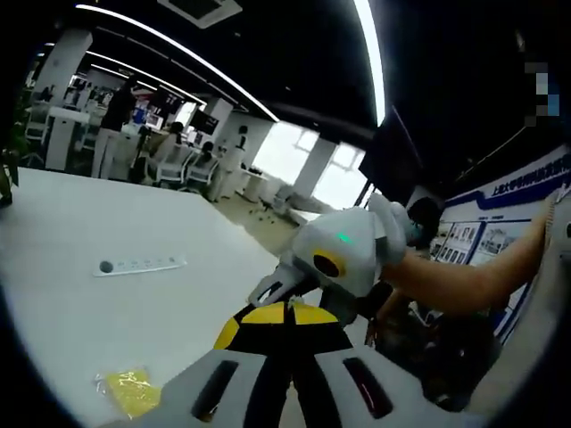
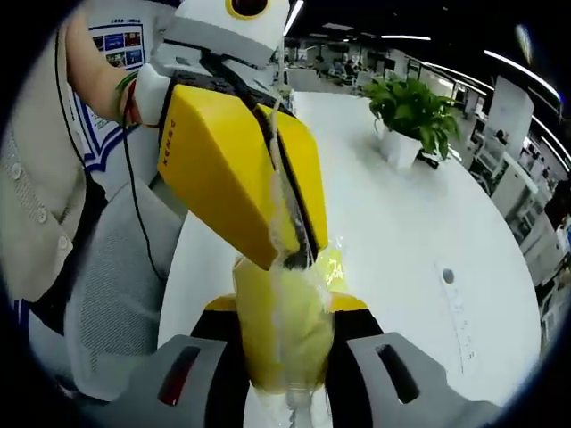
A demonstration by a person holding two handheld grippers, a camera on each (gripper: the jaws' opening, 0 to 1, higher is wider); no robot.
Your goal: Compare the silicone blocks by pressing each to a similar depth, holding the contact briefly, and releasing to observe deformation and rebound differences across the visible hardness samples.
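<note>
**Both tongs meet at a clear bag with a yellow piece inside**

In the right gripper view, the right tongs (image 2: 287, 379) are closed on a clear plastic bag (image 2: 294, 303) that holds a yellow silicone block (image 2: 278, 334). The bag stands up between the two jaws, above the white bench (image 2: 393, 214). The left tongs (image 2: 287, 254) come down from the upper left of this view, and their yellow tips pinch the top of the same bag. A hand (image 2: 134, 94) holds this tool at the back.

In the left gripper view, the left tongs (image 1: 278, 312) point toward the other tool, but I cannot tell the gap of the jaws there. On the bench (image 1: 107, 312) a second small bag with yellow content (image 1: 129, 390) lies near the lower edge. A long white strip with a dark round spot (image 1: 141, 265) lies further away, well apart from that bag.

In the right gripper view, a green plant in a white pot (image 2: 410, 120) stands at the far side of the bench.
</note>
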